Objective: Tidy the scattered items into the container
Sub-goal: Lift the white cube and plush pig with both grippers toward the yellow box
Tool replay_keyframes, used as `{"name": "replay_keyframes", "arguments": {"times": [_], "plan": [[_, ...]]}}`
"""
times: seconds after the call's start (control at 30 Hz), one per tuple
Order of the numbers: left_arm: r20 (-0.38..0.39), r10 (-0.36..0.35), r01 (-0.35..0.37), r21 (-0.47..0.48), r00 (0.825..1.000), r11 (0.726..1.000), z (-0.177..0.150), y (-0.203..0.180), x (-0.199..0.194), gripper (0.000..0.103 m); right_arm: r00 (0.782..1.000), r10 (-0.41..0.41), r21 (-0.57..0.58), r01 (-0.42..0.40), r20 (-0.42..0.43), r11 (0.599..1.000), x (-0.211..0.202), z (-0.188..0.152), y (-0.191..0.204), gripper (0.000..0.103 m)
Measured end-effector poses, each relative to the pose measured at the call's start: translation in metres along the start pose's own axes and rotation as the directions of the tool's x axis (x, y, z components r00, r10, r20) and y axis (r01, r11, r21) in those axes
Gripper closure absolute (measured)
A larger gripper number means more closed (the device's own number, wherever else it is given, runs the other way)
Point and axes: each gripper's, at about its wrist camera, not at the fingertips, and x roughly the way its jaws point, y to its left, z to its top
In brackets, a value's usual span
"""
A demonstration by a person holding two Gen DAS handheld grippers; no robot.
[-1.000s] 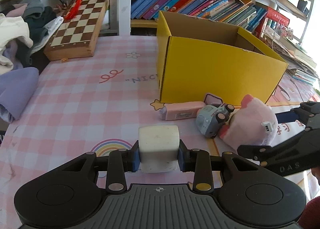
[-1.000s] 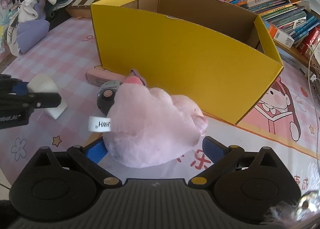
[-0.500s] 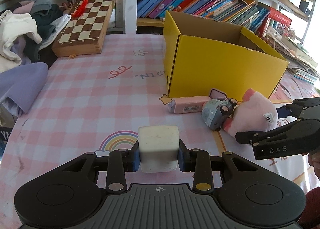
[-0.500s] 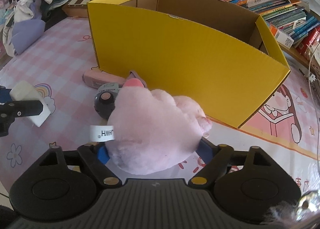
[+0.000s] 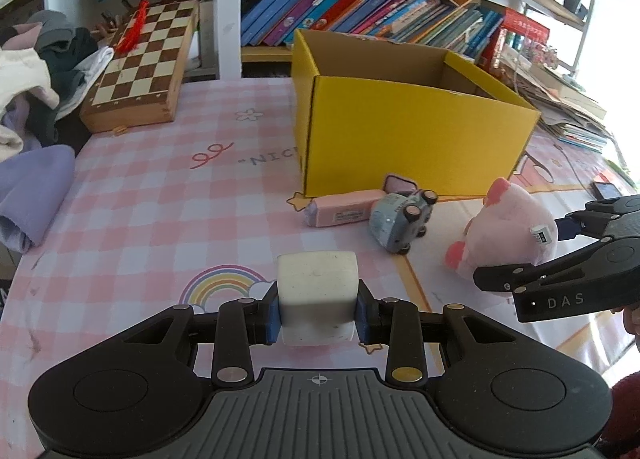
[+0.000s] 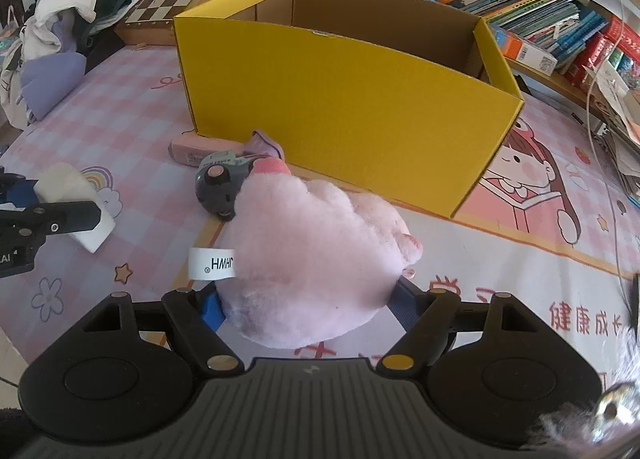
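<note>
Left gripper (image 5: 317, 313) I have clamped on the white block (image 5: 316, 291); right gripper (image 6: 306, 309) squeezes the pink plush (image 6: 316, 255), yellow box (image 6: 344, 107) just beyond.

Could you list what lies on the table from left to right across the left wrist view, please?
Purple cloth → chessboard → white block in the left hand-held gripper → toy car → pink plush → right hand-held gripper.

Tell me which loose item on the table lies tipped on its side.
The blue-grey toy car: its wheels face sideways, between the pink packet and the pink plush.
</note>
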Motion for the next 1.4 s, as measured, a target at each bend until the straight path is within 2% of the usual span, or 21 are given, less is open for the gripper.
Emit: {"name": "replay_keyframes", "arguments": {"times": [0.4, 0.77, 1.17, 1.4], "plan": [[0.052, -0.015, 0.013, 0.041, 0.999, 0.999, -0.001, -0.002, -0.02, 0.07, 1.0, -0.025, -0.009, 0.025, -0.014, 1.0, -0.028, -0.022, 0.01, 0.025], [0.105, -0.064, 0.052, 0.118, 0.992, 0.992, 0.012, -0.015, -0.039, 0.07, 0.998, -0.055, -0.002, 0.055, -0.01, 0.999, -0.051, -0.028, 0.002, 0.025], [0.21, -0.136, 0.097, 0.186, 0.968, 0.978, 0.051, -0.032, -0.055, 0.071, 0.995, -0.058, -0.017, 0.06, 0.083, 0.998, -0.081, 0.001, -0.018, 0.025], [0.277, -0.147, 0.087, 0.217, 0.95, 0.972, 0.085, -0.041, -0.051, 0.071, 0.984, -0.051, -0.071, 0.064, 0.172, 0.995, -0.093, 0.041, -0.034, 0.025]]}}
